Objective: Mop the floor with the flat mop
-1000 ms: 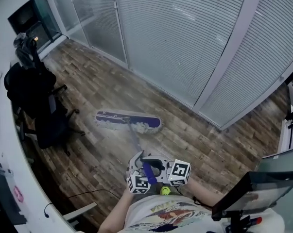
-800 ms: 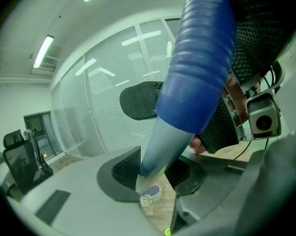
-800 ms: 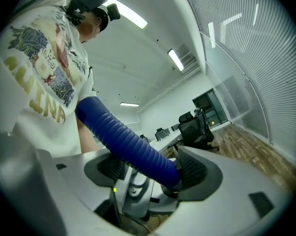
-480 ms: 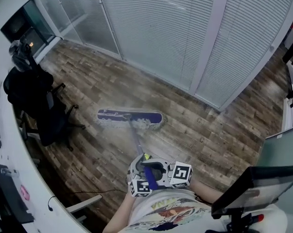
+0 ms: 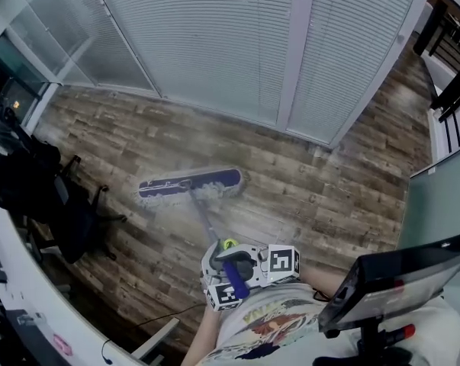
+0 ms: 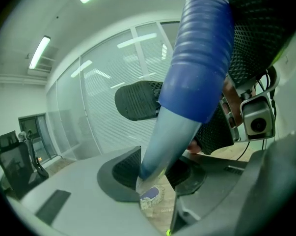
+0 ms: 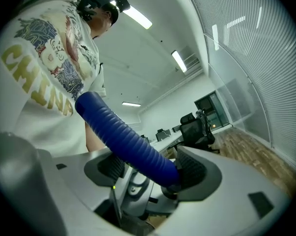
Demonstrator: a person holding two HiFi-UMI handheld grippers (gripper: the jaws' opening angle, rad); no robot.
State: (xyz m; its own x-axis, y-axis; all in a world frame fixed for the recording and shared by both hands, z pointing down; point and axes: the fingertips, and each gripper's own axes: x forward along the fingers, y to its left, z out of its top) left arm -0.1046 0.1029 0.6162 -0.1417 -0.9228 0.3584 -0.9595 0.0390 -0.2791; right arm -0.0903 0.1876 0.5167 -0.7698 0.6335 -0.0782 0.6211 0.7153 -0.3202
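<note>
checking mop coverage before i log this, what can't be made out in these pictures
Mop head underside: head view, covered by its own blue top.
Most of the mop head: left gripper view, hidden behind the left gripper and the mop handle.
Floor wetness: head view, too small and hazy.
Desk items: head view, cut off by the left edge.

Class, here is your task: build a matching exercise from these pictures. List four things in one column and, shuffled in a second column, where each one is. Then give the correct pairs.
Column one
1. mop head
2. blue ribbed grip
3. metal pole
4. black office chair

Column two
A. between the jaws of the right gripper
B. flat on the wood floor
C. beside the white desk
D. between the jaws of the left gripper

Pairs: 1-B, 2-A, 3-D, 4-C
</note>
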